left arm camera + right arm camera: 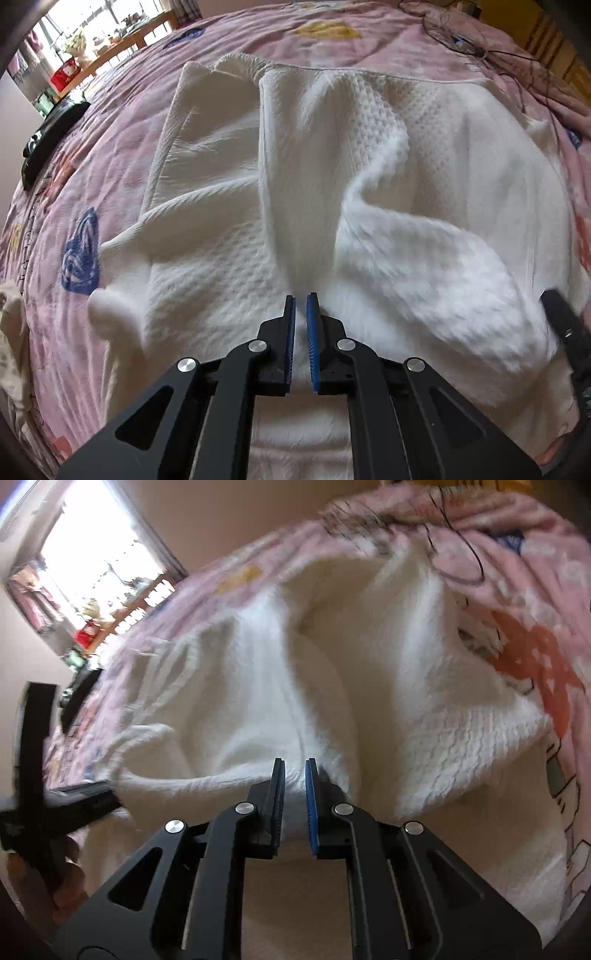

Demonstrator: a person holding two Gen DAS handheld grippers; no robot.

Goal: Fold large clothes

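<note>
A large white knitted garment (pixel 332 166) lies rumpled on a pink quilted bed cover (pixel 110 110). My left gripper (pixel 301 297) points steeply down and is shut on a raised fold of it, which runs up into the blue pads. In the right wrist view the same garment (pixel 369 664) is lifted and blurred, and my right gripper (pixel 294 764) is shut on a bunch of its cloth, which shows white between the pads. The right tool's black body (pixel 565 325) shows at the right edge of the left wrist view. The left tool's frame (pixel 37 757) and a hand (pixel 55 867) show at the left.
A black object (pixel 51 136) lies on the bed near its left edge. Thin dark cables (pixel 498 48) trail over the cover at the far right. A wooden rail and a bright window (pixel 110 48) stand beyond the bed. A beige cloth (pixel 9 314) sits at the left edge.
</note>
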